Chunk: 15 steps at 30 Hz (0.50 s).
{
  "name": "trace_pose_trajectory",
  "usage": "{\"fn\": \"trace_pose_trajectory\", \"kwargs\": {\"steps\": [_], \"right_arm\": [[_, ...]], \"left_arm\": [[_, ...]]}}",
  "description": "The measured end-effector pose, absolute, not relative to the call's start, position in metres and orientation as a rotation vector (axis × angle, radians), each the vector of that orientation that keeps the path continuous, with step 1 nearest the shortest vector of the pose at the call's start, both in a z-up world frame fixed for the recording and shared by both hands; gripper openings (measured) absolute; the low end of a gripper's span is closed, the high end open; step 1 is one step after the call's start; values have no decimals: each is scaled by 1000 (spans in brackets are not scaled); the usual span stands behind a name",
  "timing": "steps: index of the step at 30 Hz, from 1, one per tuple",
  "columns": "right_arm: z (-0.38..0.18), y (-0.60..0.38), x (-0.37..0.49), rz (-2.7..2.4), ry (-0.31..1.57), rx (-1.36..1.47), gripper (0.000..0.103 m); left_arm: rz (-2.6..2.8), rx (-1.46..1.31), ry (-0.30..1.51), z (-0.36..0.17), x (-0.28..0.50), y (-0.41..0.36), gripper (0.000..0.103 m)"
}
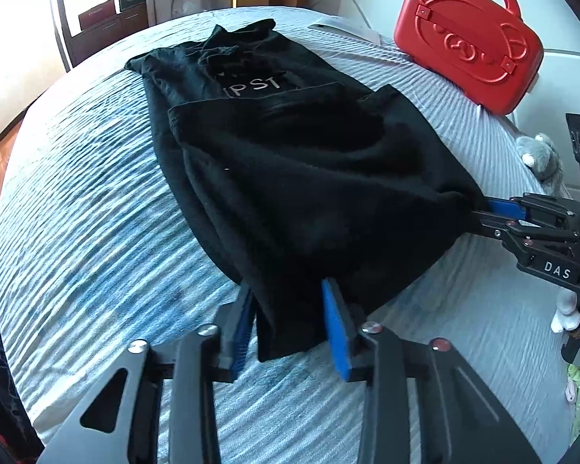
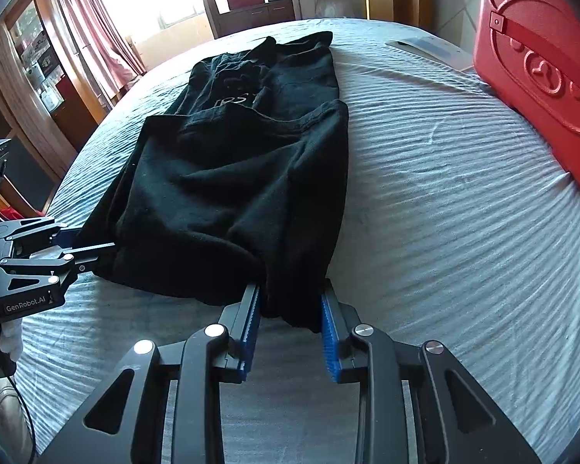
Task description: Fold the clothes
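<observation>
Nearest in the left wrist view, the left hand-held gripper (image 1: pixel 290 309) has its two blue pads partly closed on a bunched corner of the black shirt (image 1: pixel 274 162) — the cloth fills the gap between them and a flap hangs below the pads. In the right wrist view the right hand-held gripper (image 2: pixel 290 305) stands the same way: its jaws are narrowed around the other near corner of the black shirt (image 2: pixel 235 193), with the hem gathered between the ribbed blue pads. Each gripper shows in the other's camera, gripping the near hem from the side; the right one appears at the right edge of the left view (image 1: pixel 491 208), the left one at the left edge of the right view (image 2: pixel 96 249).

The shirt lies lengthwise on the bed (image 1: pixel 96 212), over a pale blue ribbed cover. Its near half is lifted slightly off the cover, and the sides are already folded inward over the middle. Pale lettering (image 1: pixel 253 87) shows on the chest, partly covered by a fold.

Further off, a red case (image 1: pixel 467 44) with a handle rests at the far right of the bed, well apart from the shirt. A grey soft toy (image 1: pixel 541 154) lies at the bed's right edge. Beyond the bed stand a dark cabinet (image 2: pixel 251 11) and a curtain (image 2: pixel 96 38) beside bright windows.
</observation>
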State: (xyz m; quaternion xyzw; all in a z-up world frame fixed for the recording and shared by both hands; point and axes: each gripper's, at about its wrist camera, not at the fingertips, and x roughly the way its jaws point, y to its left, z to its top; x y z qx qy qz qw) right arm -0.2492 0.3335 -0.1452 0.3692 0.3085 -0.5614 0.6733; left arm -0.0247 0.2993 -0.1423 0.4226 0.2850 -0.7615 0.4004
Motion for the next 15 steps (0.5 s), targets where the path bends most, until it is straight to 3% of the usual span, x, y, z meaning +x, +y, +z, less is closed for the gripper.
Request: {"fn": "trace_pose_trajectory", "kwargs": {"steps": [4,9,15], "right_arm": [[-145,335,-250,-1264,696,824,28],[-141,335,-248,-1259,684,827,19],[-94,326,-245,-1296,611,789,17]], "left_arm": [[-1953,1056,749,-142,-24,298,13],[-1968,1054,779,-135,-21,292,9],[-2048,995,783,-102,-11,280,9]]}}
